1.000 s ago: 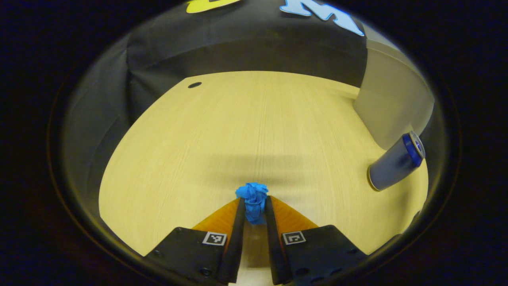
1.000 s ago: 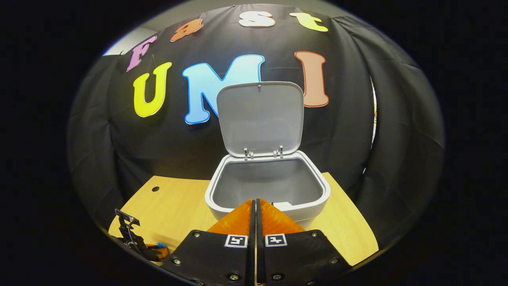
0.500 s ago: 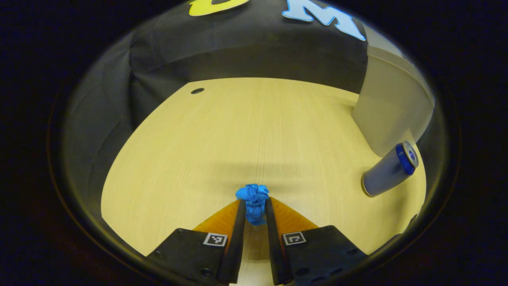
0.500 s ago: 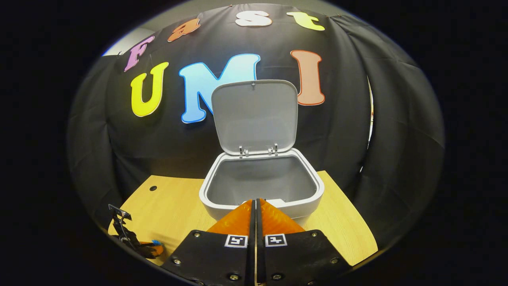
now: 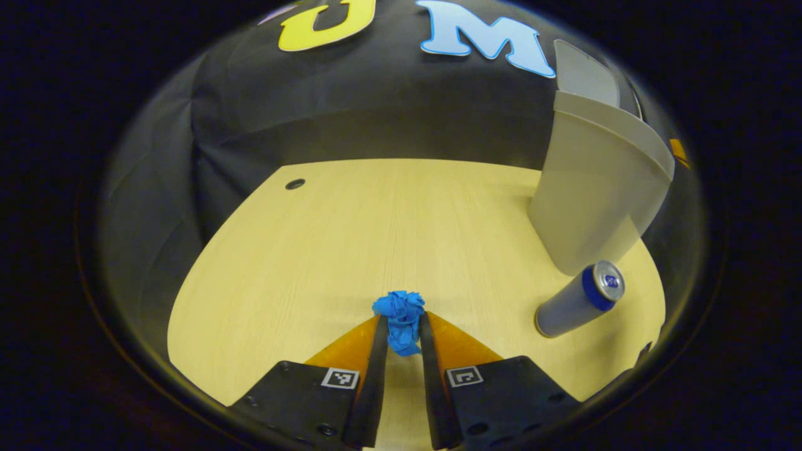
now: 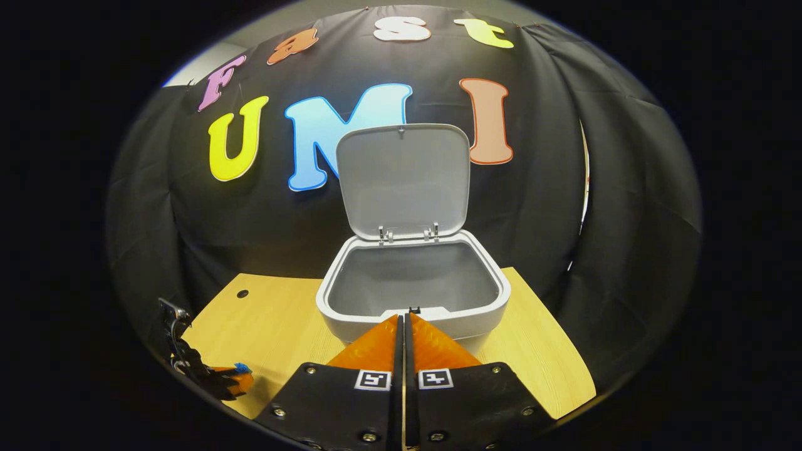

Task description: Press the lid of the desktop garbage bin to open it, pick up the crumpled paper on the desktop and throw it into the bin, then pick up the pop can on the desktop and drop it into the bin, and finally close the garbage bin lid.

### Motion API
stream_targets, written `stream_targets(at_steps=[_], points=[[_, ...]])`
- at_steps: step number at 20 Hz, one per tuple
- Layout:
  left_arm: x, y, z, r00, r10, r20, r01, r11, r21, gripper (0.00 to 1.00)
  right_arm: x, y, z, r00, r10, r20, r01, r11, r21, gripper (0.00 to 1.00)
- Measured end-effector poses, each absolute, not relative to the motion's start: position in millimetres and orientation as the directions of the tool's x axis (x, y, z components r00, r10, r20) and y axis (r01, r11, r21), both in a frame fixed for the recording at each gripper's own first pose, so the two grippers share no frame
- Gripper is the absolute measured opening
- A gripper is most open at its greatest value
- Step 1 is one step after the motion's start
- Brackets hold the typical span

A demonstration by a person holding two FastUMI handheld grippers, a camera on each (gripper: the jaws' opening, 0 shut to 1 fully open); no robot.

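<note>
The left gripper (image 5: 401,326) is clamped on the crumpled paper (image 5: 400,321) — both fingers pinching the blue wad, which looks lifted off the desk (image 5: 351,250), I'd guess for the carry to the bin. The bin (image 6: 413,299) sits at the back with its lid (image 6: 404,178) propped upright, so the mouth's clear for a drop. The right gripper (image 6: 404,326) is closed on nothing, parked in front of the bin. The pop can (image 5: 576,300) stands just beside the bin — next in line.

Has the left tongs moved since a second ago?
Yes. The left tongs, shut on the blue paper, have risen and tilted up: the desk hole sits lower in view.
</note>
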State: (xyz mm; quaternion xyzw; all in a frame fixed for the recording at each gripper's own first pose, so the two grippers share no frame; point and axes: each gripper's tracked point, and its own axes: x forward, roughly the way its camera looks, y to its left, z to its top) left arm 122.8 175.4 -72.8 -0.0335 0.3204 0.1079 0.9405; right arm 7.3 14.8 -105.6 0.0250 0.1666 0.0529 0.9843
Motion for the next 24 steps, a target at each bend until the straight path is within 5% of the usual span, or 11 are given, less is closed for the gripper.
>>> stream_targets(at_steps=[24], points=[[222.0,60.4,126.9,0.969,-0.038,-0.244,0.047,0.998,0.031,0.39,2.9,0.0,-119.9,0.931,0.087,-0.354,-0.075,0.996,0.047,0.02]])
